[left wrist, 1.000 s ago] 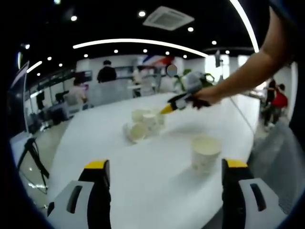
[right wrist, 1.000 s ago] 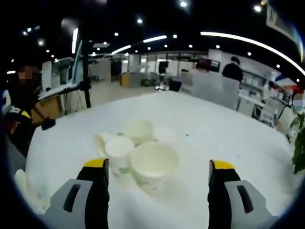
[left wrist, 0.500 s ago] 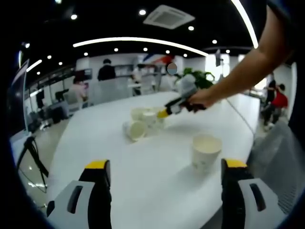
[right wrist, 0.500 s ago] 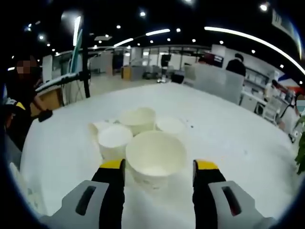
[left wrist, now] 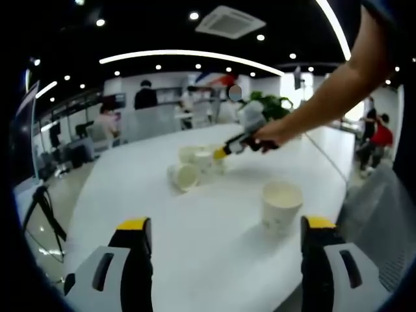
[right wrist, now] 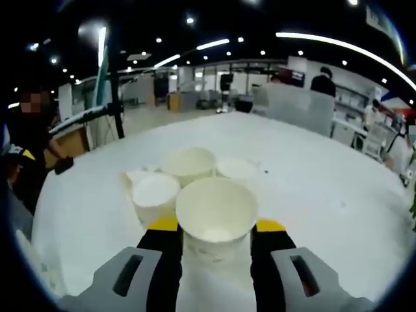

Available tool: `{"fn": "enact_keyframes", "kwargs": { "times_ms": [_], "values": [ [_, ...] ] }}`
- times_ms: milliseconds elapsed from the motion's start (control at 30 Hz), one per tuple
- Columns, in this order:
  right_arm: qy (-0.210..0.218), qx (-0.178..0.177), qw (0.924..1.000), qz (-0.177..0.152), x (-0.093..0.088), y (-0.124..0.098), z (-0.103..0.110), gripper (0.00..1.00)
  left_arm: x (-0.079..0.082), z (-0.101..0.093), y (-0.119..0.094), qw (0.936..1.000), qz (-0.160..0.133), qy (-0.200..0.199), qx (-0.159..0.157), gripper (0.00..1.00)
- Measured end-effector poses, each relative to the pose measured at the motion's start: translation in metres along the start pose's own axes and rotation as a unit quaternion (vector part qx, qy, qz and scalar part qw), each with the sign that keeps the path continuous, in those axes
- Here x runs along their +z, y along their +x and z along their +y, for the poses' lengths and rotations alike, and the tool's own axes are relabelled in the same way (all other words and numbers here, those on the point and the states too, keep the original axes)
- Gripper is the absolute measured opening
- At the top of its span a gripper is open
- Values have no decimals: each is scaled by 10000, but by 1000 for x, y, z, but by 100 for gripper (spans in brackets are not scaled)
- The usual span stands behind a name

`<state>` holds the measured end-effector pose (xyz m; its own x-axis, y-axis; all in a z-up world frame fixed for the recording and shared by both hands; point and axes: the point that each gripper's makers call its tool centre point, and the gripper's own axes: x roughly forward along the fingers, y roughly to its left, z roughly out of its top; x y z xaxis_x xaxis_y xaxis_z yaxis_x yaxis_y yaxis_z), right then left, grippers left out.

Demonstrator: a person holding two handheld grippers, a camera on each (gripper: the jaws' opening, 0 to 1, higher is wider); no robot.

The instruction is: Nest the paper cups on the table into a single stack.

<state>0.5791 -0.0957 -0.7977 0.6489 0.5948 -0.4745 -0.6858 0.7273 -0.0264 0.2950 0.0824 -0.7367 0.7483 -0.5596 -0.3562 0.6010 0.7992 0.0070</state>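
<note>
Pinching the thin, crushable paper cup (right wrist: 215, 218) mid-wall, right claw (right wrist: 214, 225) clamped lightly; left claw (left wrist: 221, 224) apart.

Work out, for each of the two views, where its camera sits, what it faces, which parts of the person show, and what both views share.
Left gripper view: rides the open left gripper, facing a lone paper cup; the person's forearm reaches in.
Right gripper view: rides the right gripper, closed on the nearest cup of the cluster.
Shared: the white table, cup cluster and right gripper.
</note>
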Motion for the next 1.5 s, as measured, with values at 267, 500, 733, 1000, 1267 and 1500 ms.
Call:
{"fn": "enact_keyframes", "kwargs": {
  "times_ms": [267,500,733,1000,1267,1500],
  "values": [
    [113,7,9999,-20,-3,-7,4,37,0,0,0,10000,6,16,13,92],
    [181,15,9997,-151,11,-18,6,36,-1,-1,-1,9999,19,93,35,91],
    [270,16,9993,-277,32,-29,0,35,-5,-4,0,9998,110,158,-17,93],
    [250,-71,9989,-403,55,-43,-9,35,-9,-8,1,9997,228,109,-75,98],
    [243,-128,9987,-432,65,-54,-15,35,-8,-9,1,9997,224,91,-82,98],
    [185,-88,9988,-434,71,-59,-13,35,-8,-8,1,9996,248,121,-74,98]
  ]
}}
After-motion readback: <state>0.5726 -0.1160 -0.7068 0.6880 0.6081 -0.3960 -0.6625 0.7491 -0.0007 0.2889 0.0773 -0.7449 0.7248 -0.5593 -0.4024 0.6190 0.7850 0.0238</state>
